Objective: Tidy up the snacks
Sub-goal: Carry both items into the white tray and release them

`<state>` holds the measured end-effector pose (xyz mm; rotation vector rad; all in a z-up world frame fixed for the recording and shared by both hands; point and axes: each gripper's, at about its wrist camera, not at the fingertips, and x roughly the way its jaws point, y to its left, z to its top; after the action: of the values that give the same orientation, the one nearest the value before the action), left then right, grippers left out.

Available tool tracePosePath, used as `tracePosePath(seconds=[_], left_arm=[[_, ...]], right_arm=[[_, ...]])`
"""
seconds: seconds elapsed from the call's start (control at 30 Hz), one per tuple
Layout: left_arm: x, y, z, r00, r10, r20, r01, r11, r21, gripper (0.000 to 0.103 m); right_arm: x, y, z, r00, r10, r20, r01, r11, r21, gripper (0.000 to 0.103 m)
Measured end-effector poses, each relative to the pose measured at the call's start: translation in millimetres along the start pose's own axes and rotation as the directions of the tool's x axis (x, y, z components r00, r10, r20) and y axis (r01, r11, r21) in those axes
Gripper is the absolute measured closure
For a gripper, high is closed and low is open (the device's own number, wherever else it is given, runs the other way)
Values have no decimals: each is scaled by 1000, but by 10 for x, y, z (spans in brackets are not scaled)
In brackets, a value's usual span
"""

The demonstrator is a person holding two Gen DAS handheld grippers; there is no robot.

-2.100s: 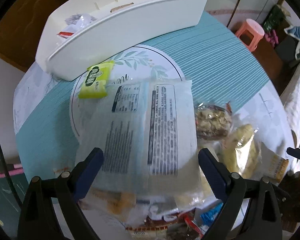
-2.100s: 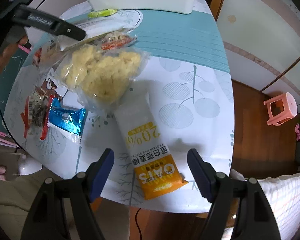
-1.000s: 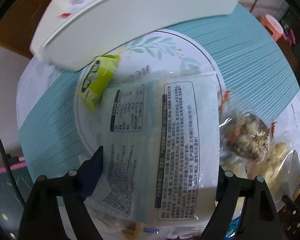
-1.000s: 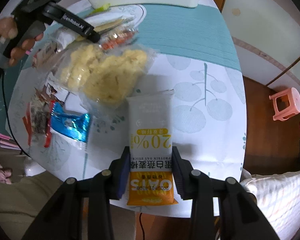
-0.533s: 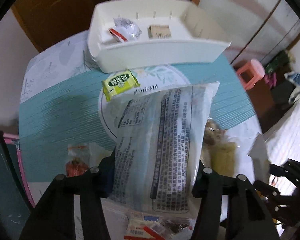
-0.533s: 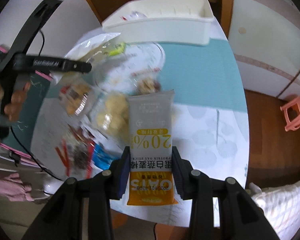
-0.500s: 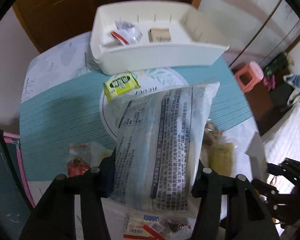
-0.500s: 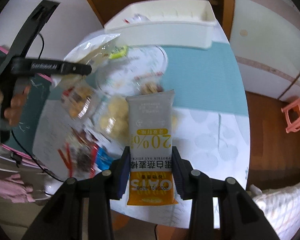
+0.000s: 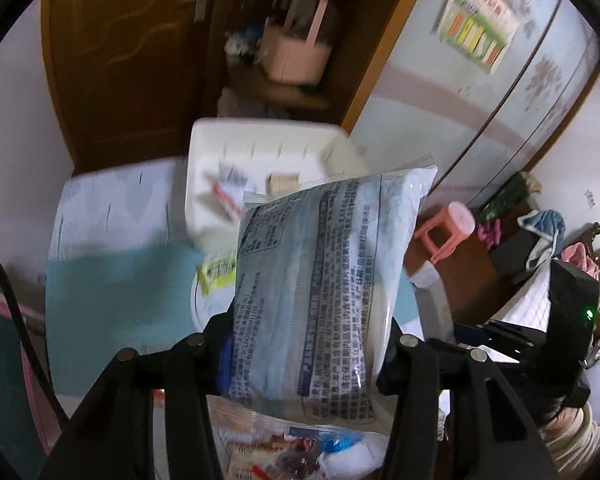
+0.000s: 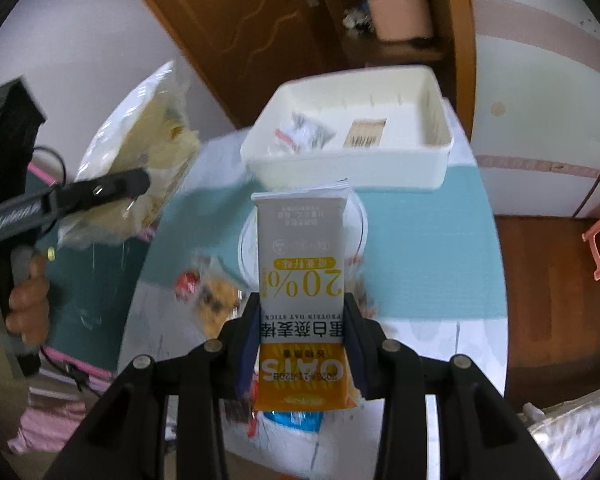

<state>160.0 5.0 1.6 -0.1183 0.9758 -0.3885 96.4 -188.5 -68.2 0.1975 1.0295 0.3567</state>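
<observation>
Both packets have left the table since two seconds ago, when they lay flat between spread fingers. Now the left gripper (image 9: 304, 354) pinches the large pale-blue printed bag (image 9: 324, 280) by its lower end and holds it raised in front of the white bin (image 9: 260, 148), while the right gripper (image 10: 302, 344) pinches the oat bar packet (image 10: 302, 276) near its orange end, tilted toward the same bin (image 10: 352, 164). That suggests two snacks are in transit at once, with the drop into the bin the likely next step. Inside the bin I count two items: a crinkled clear wrapper (image 10: 306, 132) and a small brown packet (image 10: 366, 132). One green packet (image 9: 217, 270) lies just before the bin, and several more snacks remain on the table (image 10: 428, 264), too blurred to count.
</observation>
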Motion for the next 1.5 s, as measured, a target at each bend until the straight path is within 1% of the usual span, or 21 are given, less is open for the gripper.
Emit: tracePosePath(seconds=[0.1, 0.33, 0.47, 0.6, 0.7, 0.83, 1.0, 1.07, 1.1, 1.13, 1.17, 1.2, 1.23, 1.27, 1.33, 1.37, 1.43, 1.5], left_arm=[[-90, -69, 229, 999, -18, 50, 17, 1000, 20, 54], [-23, -163, 732, 994, -17, 104, 11, 998, 56, 54], [124, -181, 994, 989, 7, 148, -18, 997, 71, 53], [375, -111, 1202, 984, 27, 176, -37, 998, 57, 53], [609, -20, 1306, 986, 40, 164, -47, 998, 37, 53], [965, 102, 1424, 990, 65, 124, -68, 998, 17, 53], [1297, 155, 1432, 991, 109, 80, -112, 993, 31, 52], [1399, 172, 1427, 990, 125, 64, -127, 991, 35, 51], [1448, 173, 1428, 990, 129, 54, -131, 991, 36, 48], [1484, 175, 1428, 991, 129, 42, -131, 991, 35, 43], [1513, 184, 1419, 991, 131, 30, -132, 991, 29, 41], [1534, 195, 1411, 992, 122, 20, -122, 992, 23, 36], [1548, 212, 1409, 994, 105, 7, -105, 994, 15, 28], [1537, 226, 1395, 996, 93, 5, -93, 996, 10, 24], [1480, 246, 1382, 996, 90, 25, -91, 996, 9, 11], [1437, 245, 1374, 994, 100, 40, -101, 995, 13, 9], [1348, 233, 1366, 989, 129, 76, -131, 991, 32, 0], [1275, 223, 1360, 985, 145, 93, -150, 988, 44, 0]], right_arm=[[-76, -50, 272, 999, 6, 44, -8, 999, 50, 65], [-202, -96, 904, 991, -15, 135, 0, 994, 112, 64], [-239, -81, 1334, 981, -24, 192, -2, 991, 135, 64], [-190, -92, 1691, 970, -55, 236, 19, 988, 150, 63], [-76, -138, 1879, 969, -72, 237, 33, 986, 164, 63], [209, -266, 2058, 974, -104, 201, 62, 977, 203, 63], [556, -476, 2151, 981, -134, 142, 93, 960, 265, 63], [631, -511, 2169, 982, -143, 124, 105, 956, 276, 62], [689, -528, 2177, 982, -148, 116, 111, 954, 277, 61], [706, -525, 2180, 982, -152, 112, 117, 954, 277, 61], [746, -530, 2187, 982, -161, 102, 127, 952, 279, 60], [757, -524, 2182, 982, -161, 96, 128, 951, 281, 60], [780, -523, 2181, 984, -157, 86, 127, 951, 283, 59], [807, -519, 2183, 985, -152, 79, 124, 951, 285, 57], [829, -495, 2181, 984, -156, 80, 128, 950, 283, 52], [827, -476, 2166, 984, -158, 82, 129, 951, 281, 50], [818, -437, 2131, 985, -153, 82, 125, 953, 277, 48], [816, -405, 2106, 986, -148, 76, 123, 954, 275, 48]])
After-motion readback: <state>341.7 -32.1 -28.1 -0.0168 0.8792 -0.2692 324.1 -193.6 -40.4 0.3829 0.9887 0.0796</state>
